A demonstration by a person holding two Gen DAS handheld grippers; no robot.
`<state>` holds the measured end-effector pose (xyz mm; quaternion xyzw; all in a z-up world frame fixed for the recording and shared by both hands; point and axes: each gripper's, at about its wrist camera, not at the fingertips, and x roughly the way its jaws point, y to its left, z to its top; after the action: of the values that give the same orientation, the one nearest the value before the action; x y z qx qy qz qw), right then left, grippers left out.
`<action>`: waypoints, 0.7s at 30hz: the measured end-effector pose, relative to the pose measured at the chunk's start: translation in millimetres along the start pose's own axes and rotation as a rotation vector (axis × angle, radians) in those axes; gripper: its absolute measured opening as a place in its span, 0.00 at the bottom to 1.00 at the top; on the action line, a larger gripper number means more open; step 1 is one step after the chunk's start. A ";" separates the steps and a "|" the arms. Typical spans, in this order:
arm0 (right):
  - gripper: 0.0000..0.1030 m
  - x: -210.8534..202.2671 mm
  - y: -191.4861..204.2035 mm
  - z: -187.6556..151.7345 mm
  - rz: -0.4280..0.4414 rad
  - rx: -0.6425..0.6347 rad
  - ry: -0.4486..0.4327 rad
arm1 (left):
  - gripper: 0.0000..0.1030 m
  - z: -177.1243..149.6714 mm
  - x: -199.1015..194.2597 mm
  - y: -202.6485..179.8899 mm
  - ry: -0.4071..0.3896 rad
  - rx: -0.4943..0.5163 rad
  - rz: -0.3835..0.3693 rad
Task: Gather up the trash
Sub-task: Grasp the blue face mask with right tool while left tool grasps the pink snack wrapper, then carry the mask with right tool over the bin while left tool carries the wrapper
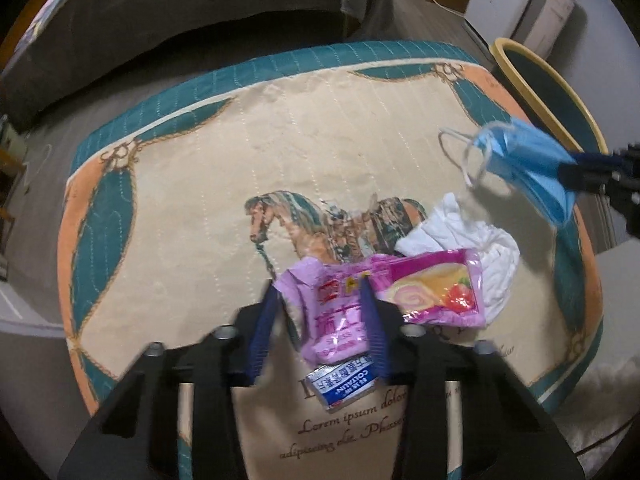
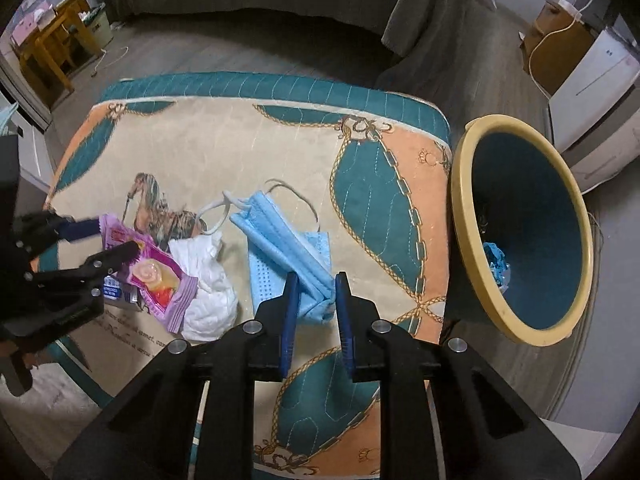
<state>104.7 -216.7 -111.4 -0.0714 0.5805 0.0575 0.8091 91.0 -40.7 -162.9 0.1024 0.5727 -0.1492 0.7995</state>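
At lower centre of the left view, the left gripper (image 1: 320,284) fingers are straddling a pink snack wrapper (image 1: 384,292) on the worktop (image 1: 200,168), not yet closed. The right gripper (image 2: 316,276) fingers are pinching a blue face mask (image 2: 280,240), with the bin (image 2: 520,216) at right.

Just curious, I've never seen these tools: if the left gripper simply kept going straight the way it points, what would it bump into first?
Probably the purple snack wrapper: it already lies between the left gripper fingers, so they would push into it first, though depth is hard to judge.
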 end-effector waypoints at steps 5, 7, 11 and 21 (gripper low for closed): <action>0.17 -9.3 -7.0 -0.2 0.002 0.011 -0.021 | 0.07 0.9 -5.4 -6.9 -0.023 0.027 -0.002; 0.17 -13.3 -9.7 0.6 0.001 0.015 -0.033 | 0.07 3.0 -12.1 -8.1 -0.051 0.032 0.007; 0.17 -22.0 -19.4 6.7 0.004 0.038 -0.059 | 0.06 10.0 -28.5 -11.6 -0.107 0.044 0.014; 0.17 -56.9 -47.7 21.7 -0.001 0.085 -0.162 | 0.06 44.0 -84.3 -22.7 -0.297 0.073 0.058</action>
<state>115.2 -260.3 -48.4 -0.0322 0.5150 0.0380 0.8558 96.6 -66.4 -68.8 0.1245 0.4391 -0.1605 0.8752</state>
